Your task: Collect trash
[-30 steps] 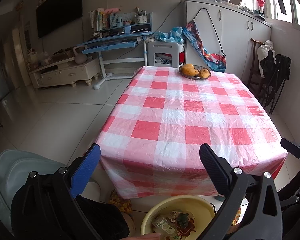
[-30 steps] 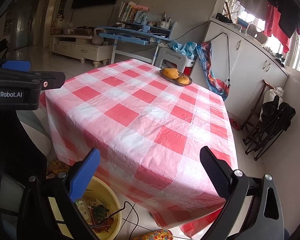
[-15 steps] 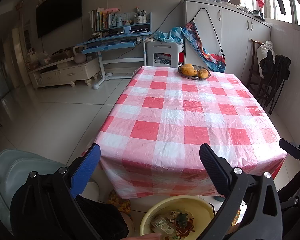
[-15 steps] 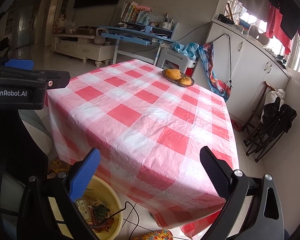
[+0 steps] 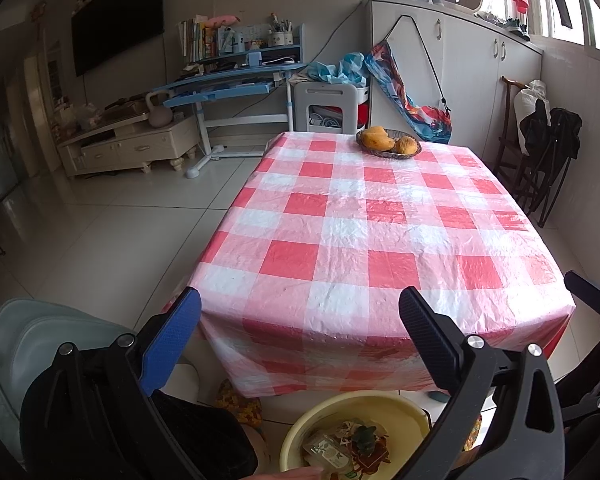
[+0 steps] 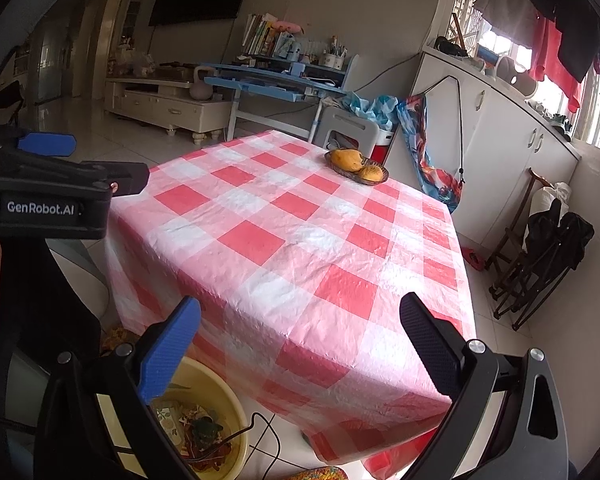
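Hovering at the near edge of the table [image 5: 380, 216], the left gripper [image 5: 300, 336] and right gripper [image 6: 300, 340] both hold their jaws wide and empty. No trash shows on the checked cloth; the collected trash lies in the yellow basin [image 5: 400, 412] on the floor, at 6 o'clock below the left jaws and 7 o'clock from the right, the left apparently nearer.

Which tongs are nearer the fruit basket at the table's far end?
Neither clearly. The left tongs and right tongs both hang open off the table's near edge, far from the fruit basket, above the yellow basin.
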The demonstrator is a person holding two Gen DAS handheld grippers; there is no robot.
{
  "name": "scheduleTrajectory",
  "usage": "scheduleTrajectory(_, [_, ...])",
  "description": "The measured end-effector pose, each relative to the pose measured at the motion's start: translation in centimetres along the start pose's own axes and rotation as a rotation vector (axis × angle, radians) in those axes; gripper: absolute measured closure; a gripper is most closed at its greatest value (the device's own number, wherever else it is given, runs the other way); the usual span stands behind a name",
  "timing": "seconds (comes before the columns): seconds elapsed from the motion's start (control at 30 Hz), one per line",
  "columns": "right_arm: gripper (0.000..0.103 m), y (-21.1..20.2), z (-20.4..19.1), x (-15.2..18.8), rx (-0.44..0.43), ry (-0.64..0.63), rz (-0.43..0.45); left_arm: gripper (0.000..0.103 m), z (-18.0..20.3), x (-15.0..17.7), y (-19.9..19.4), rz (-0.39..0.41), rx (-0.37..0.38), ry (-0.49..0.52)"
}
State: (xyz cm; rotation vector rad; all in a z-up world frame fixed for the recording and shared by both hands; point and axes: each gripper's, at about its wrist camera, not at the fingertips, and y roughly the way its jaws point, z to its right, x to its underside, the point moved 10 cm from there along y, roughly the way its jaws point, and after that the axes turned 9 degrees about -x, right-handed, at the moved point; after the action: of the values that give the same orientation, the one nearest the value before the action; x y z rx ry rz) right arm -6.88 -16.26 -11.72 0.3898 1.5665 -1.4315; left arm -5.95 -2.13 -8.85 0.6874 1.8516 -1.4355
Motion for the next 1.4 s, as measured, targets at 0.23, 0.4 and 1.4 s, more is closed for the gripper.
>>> scheduleTrajectory(0.23, [0.008, -0.3, 0.2, -0.2, 0.005, 0.007, 0.021, 0.007, 0.0, 0.0, 0.0, 0.000, -0.001, 0.000])
scheduleTrajectory(0.4, [0.008, -0.6, 0.4, -0.5, 0.013, 0.012, 0.038, 0.007, 0.0, 0.0, 0.0, 0.000, 0.000, 0.000])
scheduleTrajectory(1.4, [0.008, -1.8, 1.6, -1.3, 0.054, 0.040, 0.103, 0.007, 1.0, -0.2, -0.6, 0.021, 0.029, 0.010])
